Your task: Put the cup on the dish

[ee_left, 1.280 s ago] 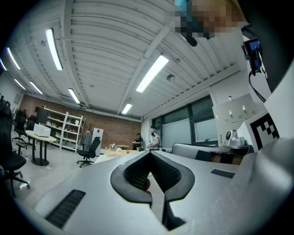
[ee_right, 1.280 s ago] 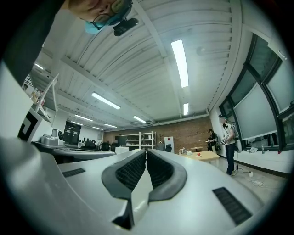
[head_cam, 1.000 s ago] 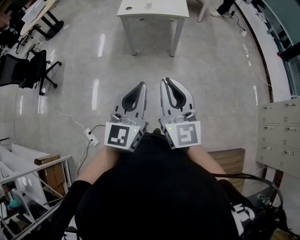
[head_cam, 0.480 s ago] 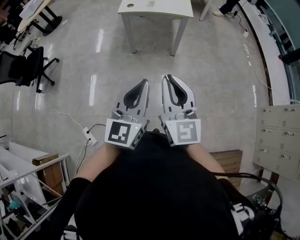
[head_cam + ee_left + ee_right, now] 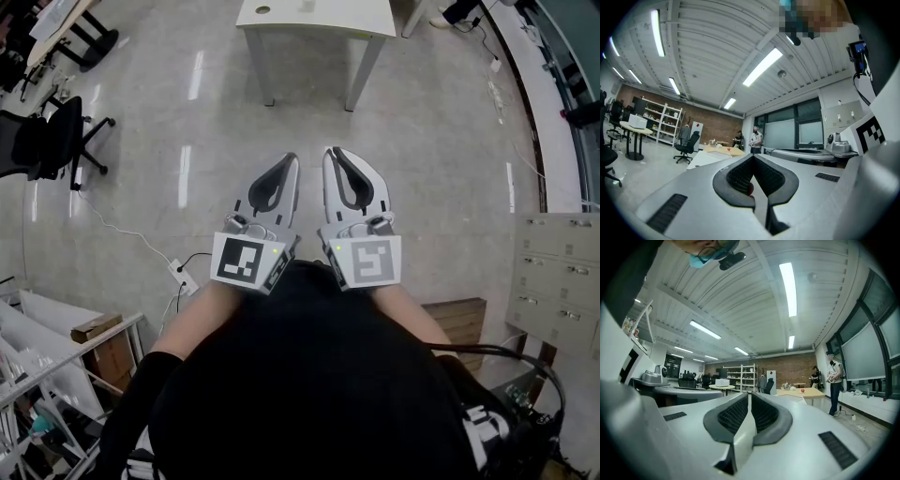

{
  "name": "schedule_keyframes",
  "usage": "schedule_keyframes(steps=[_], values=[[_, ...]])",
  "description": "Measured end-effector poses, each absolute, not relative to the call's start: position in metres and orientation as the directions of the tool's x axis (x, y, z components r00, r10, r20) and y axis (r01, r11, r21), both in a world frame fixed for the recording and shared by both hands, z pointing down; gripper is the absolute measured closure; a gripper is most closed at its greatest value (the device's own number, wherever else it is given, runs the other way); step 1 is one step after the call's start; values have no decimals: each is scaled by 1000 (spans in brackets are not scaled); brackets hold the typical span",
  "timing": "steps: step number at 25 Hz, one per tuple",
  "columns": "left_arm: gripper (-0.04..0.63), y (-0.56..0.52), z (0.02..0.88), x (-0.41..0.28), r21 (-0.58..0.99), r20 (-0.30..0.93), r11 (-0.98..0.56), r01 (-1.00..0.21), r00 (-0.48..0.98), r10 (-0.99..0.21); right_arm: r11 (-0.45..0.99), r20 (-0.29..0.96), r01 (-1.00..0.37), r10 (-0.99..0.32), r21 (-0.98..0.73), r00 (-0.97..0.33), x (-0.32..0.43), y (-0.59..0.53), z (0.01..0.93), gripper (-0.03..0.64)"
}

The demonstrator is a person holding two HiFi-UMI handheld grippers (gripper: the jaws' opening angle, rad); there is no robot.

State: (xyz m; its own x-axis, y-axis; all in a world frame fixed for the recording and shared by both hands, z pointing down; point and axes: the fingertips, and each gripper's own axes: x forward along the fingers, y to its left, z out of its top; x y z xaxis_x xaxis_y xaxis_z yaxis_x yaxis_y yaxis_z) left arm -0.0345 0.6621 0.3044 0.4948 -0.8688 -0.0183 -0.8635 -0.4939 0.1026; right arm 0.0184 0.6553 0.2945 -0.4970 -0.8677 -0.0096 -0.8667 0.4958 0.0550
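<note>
Below the head camera, the left hand-held gripper point(image 5: 289, 161) and the right hand-held gripper point(image 5: 334, 152) sit side by side in front of the person's dark torso, pointing out over the shiny floor point(image 5: 441, 159). Both have their jaws closed tip to tip and carry nothing. A white worktop point(image 5: 323, 19) stands well apart from them at the top edge. The things on it are too small to tell whether any is the cup or the dish. An office chair point(image 5: 56, 141) stands at the far left, a power strip point(image 5: 180, 273) lies on the floor near the left forearm, and grey drawers point(image 5: 562, 281) line the right.

Seen from the left gripper view, the jaws meet at their tips. The ribbed pads leave a hollow behind the tips, where a small reddish patch point(image 5: 750, 189) shows; what it is cannot be told. The white worktop lies just left of the tips. Behind it a wooden table point(image 5: 723, 150) carries a small red thing point(image 5: 728, 149), with two people point(image 5: 757, 139) standing near.

Seen from the right gripper view, the jaws are pressed together with nothing between them. White shelves point(image 5: 740, 373) stand beyond the tips against a brick wall, and the wooden table lies to their right.
</note>
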Motion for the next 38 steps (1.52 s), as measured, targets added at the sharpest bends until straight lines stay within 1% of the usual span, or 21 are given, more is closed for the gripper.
schedule_keyframes(steps=[9, 13, 20, 23, 28, 33, 38], values=[[597, 582, 307, -69, 123, -31, -532, -838, 533, -846, 464, 12, -883, -886, 75, -464, -20, 582, 297, 601], [597, 554, 310, -89, 120, -31, -542, -832, 543, -839, 424, 33, -902, -906, 80, -423, -33, 554, 299, 601], [597, 513, 312, -124, 120, -29, -533, -837, 534, -845, 401, 3, -913, -916, 71, -402, -55, 513, 299, 601], [597, 502, 311, -132, 118, -31, -531, -839, 531, -847, 407, 3, -910, -913, 78, -408, -65, 501, 302, 601], [597, 492, 313, -138, 118, -26, -523, -844, 524, -852, 370, 21, -926, -929, 71, -369, -69, 492, 295, 601], [597, 494, 312, -133, 106, -20, -527, -843, 529, -849, 415, -2, -906, -909, 84, -417, -76, 495, 297, 601], [597, 496, 312, -137, 99, -19, -521, -847, 522, -853, 407, -2, -909, -913, 86, -408, -82, 493, 293, 601]])
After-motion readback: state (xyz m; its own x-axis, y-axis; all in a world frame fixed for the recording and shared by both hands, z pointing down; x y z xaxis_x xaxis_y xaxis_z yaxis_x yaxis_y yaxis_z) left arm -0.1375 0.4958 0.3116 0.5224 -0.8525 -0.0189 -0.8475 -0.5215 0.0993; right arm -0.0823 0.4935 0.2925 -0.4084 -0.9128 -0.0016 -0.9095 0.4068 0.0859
